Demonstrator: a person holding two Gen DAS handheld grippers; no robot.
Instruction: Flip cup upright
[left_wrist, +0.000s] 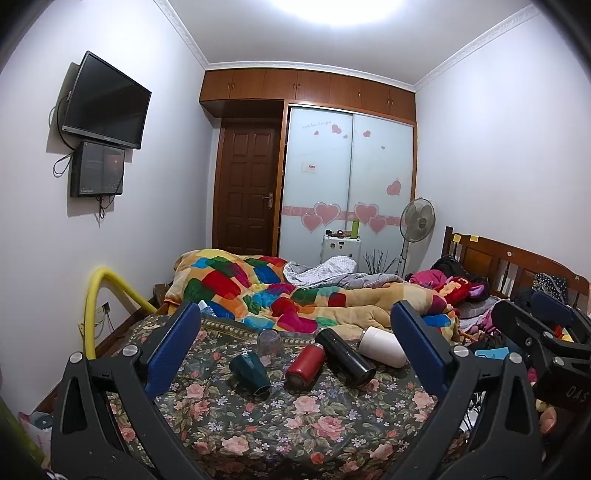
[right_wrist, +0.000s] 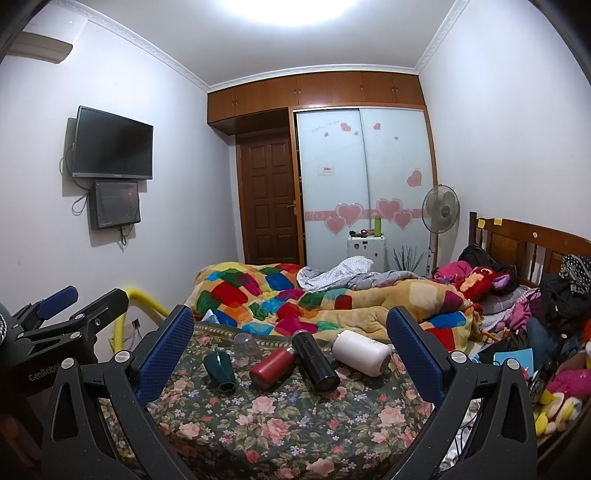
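Several cups lie on the floral bedspread (left_wrist: 295, 424). A dark green cup (left_wrist: 251, 373) (right_wrist: 220, 370), a red bottle (left_wrist: 306, 366) (right_wrist: 271, 367), a black flask (left_wrist: 345, 356) (right_wrist: 316, 361) and a white flask (left_wrist: 382, 347) (right_wrist: 362, 352) lie on their sides. A clear glass (left_wrist: 269, 345) (right_wrist: 244, 347) stands mouth down behind them. My left gripper (left_wrist: 295, 354) is open and empty, held back from the cups. My right gripper (right_wrist: 290, 354) is open and empty, also short of them. Each gripper shows at the edge of the other's view.
A colourful patchwork quilt (left_wrist: 288, 291) is heaped behind the cups. Clothes and plush toys (right_wrist: 554, 325) pile at the right by the wooden headboard (right_wrist: 524, 243). A yellow rail (left_wrist: 107, 291) stands at the bed's left edge. A fan (right_wrist: 441, 210) stands by the wardrobe.
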